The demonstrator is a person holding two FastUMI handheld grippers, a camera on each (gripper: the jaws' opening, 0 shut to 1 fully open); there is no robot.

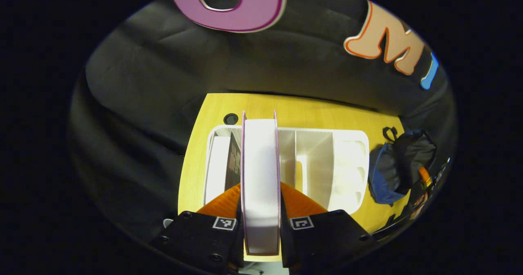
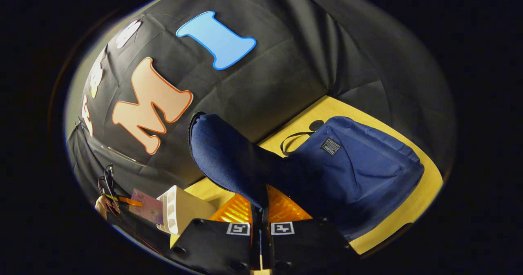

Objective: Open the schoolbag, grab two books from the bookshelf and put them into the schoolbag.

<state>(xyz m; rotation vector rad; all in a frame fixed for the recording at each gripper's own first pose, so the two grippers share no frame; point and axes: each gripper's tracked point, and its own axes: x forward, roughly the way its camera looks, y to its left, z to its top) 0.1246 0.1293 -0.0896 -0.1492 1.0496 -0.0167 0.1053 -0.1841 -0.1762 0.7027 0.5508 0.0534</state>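
Note:
In the left gripper view my left gripper (image 1: 260, 209) is shut on a thick book (image 1: 260, 173) with a pink cover, held edge-on above the white bookshelf (image 1: 347, 160). Another dark-covered book (image 1: 233, 160) stands in the shelf's left slots. The navy schoolbag (image 1: 398, 164) lies to the right of the shelf. In the right gripper view my right gripper (image 2: 260, 213) is shut on the schoolbag's flap (image 2: 229, 156), lifted upright off the bag's body (image 2: 359, 173). The pink book (image 2: 147, 205) and the left gripper (image 2: 110, 195) show at lower left.
The yellow wooden table (image 1: 310, 111) carries the shelf and the bag, with a round cable hole (image 1: 230, 118) near its back edge. Black cloth wall rises right behind the table. The shelf's end (image 2: 179, 207) stands close to the left of the bag.

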